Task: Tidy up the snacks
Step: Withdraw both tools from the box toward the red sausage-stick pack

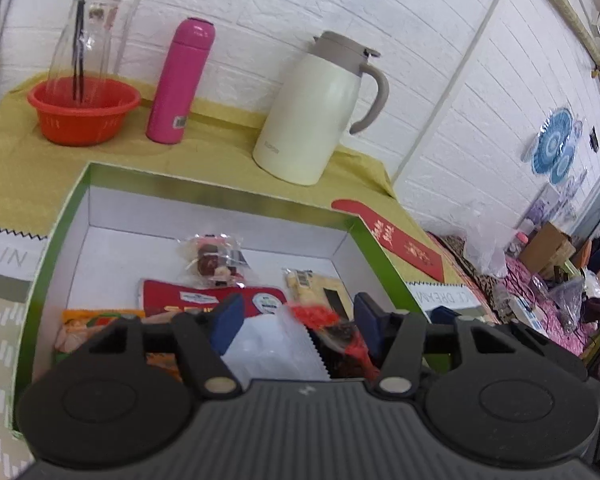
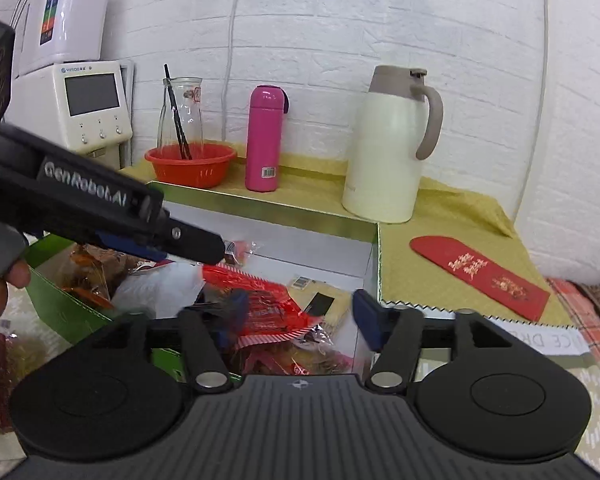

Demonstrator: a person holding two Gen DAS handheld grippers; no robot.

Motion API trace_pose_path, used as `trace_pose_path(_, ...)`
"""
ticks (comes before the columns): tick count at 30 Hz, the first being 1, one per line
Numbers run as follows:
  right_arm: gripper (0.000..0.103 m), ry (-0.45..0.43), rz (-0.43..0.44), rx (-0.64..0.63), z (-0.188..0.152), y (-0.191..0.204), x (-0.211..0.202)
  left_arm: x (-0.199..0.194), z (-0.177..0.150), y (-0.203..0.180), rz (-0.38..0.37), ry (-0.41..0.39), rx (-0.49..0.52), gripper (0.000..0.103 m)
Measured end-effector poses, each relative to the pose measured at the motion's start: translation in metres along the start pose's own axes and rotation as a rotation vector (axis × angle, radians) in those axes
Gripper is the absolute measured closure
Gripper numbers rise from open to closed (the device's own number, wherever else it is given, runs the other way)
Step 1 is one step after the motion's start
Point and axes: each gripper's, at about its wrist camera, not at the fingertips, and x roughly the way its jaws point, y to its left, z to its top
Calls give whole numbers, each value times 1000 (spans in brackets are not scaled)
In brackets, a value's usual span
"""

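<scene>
Left wrist view: the left gripper (image 1: 298, 318) hangs low over the green-rimmed box (image 1: 364, 236), tilted down into it, jaws spread with a clear snack bag (image 1: 272, 344) lying loose between them, not gripped. Inside the box lie a red packet (image 1: 204, 298), a small clear candy pack (image 1: 214, 258) and a yellow pack (image 1: 306, 284). Beyond, on the yellow desk cloth (image 1: 12, 152): an orange bowl (image 1: 82, 110), a pink flask (image 1: 180, 80) and a cream jug (image 1: 314, 108).

Right wrist view: the right gripper (image 2: 300, 314) hovers at the box's near edge, jaws released, above a red striped wrapper (image 2: 272, 312). The left gripper reaches in from the left. A red envelope (image 2: 480, 276) lies on the cloth right of the box; white brick wall (image 2: 320, 20) behind.
</scene>
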Motion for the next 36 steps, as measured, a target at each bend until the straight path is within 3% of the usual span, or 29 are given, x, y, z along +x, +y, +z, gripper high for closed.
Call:
trace_pose_path(2,0,-31,-9,-44,-2,4,-5,-4,1,-2,30,-7,21,47)
trace_pose_path(6,0,-15,2,-38,0,8,-9,-10,-1,-8,136,7,58,38)
trace_pose_path(20,0,-20,43,52,9,18,-48,-58,-12,-18,162,-14,69,34)
trace_pose_path(28,0,17,83,97,9,30,-74,-99,-23,-16,117,-57,66,34)
trace_pose_path(36,0,100,217,137,-1,47,-107,-160,-51,6,160,-64,35,34)
